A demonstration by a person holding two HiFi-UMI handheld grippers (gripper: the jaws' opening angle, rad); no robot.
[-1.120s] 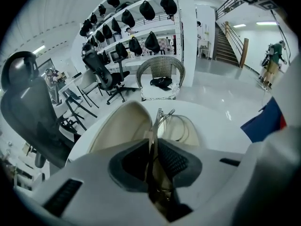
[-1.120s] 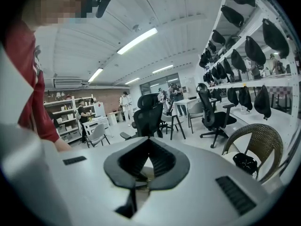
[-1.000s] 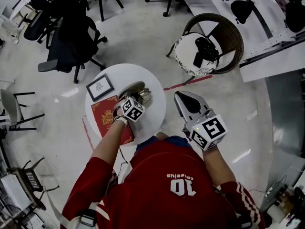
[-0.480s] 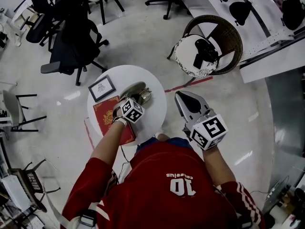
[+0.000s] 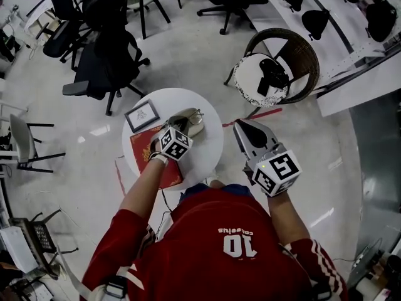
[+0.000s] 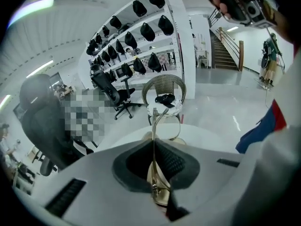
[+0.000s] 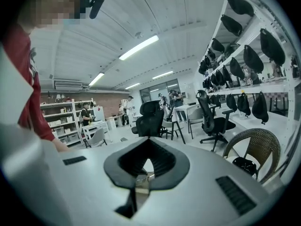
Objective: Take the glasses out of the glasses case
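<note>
The left tool [image 6: 153, 147] is clamped on a thin gold temple of the glasses [image 6: 168, 127], its jaws having just been closing on it. The glasses stand up from the pads over the far half of the round white counter [image 5: 203, 154], above the glasses case [image 5: 193, 126]; whether they are fully clear of the case cannot be told. The right tool [image 5: 243, 128] hangs beyond the counter's right edge over bare floor, jaws pressed together on nothing.

The counter's right half is bare to its rim. On its left half a red book [image 5: 145, 157] reaches the near edge, and a framed picture [image 5: 142, 115] sits by the far-left rim. Open floor, crossed by a red tape line [image 5: 263, 113], separates the counter from a wicker chair [image 5: 310, 55] at its far right. Office chairs [image 5: 103, 68] stand beyond its far left.

The person's red shirt [image 5: 188, 231] reads "10". The book's gold print is too small to read.
</note>
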